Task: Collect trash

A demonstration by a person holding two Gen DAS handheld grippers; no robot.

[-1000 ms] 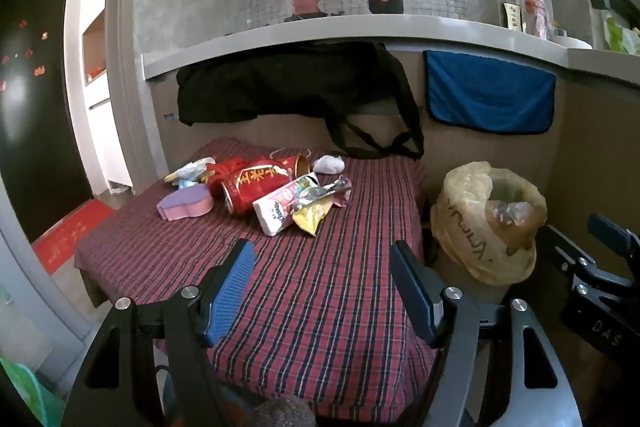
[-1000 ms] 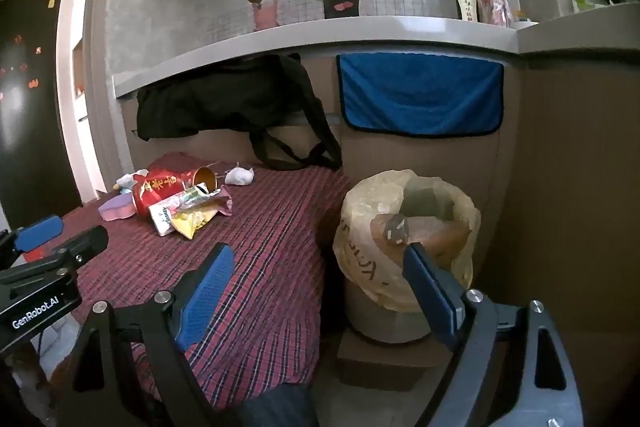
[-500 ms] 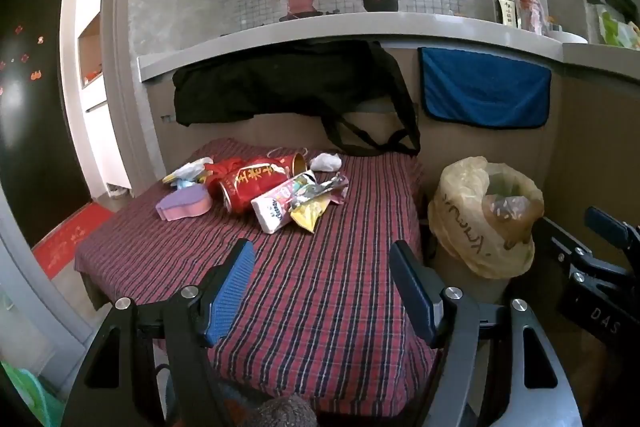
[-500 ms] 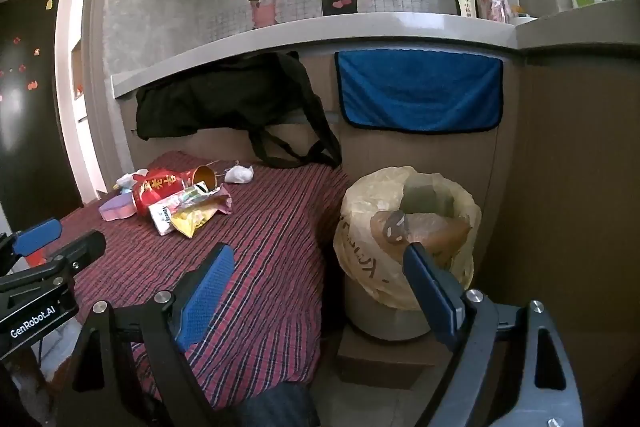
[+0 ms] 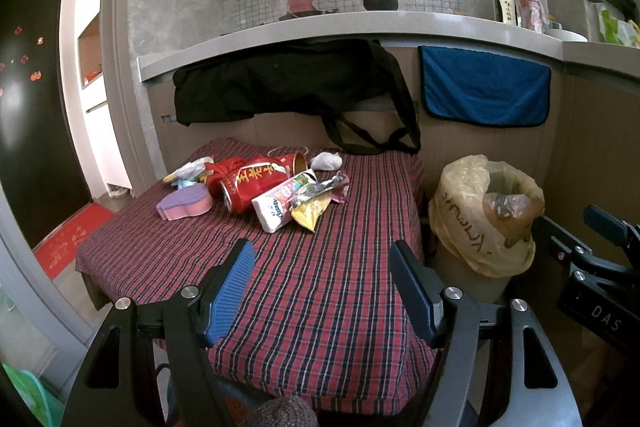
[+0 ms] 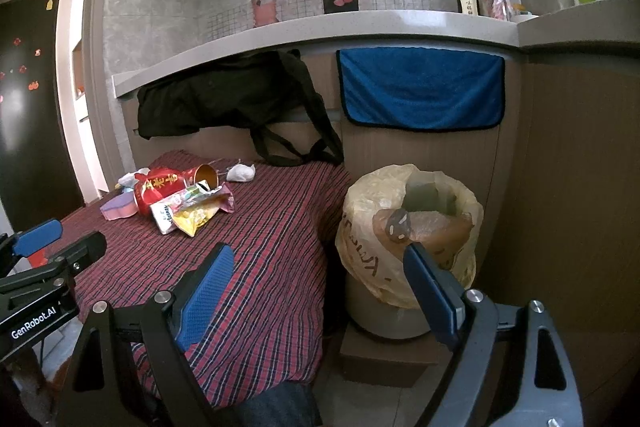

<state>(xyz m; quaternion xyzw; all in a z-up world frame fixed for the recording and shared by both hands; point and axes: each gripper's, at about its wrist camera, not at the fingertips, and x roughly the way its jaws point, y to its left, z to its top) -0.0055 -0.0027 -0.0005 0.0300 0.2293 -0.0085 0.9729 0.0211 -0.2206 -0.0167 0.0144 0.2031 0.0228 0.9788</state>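
Both grippers hang near the front edge of the plaid-covered surface [image 5: 320, 287], holding nothing — the left gripper [image 5: 322, 287] has its jaws spread wide, and so does the right gripper [image 6: 320, 291]. The trash sits heaped well beyond them at the far left: a red can [image 5: 256, 183] on its side, a white carton [image 5: 280, 205], a yellow wrapper [image 5: 310, 213], a purple sponge [image 5: 186, 203]. The lined bin [image 6: 408, 239] stands just beside the surface's right edge.
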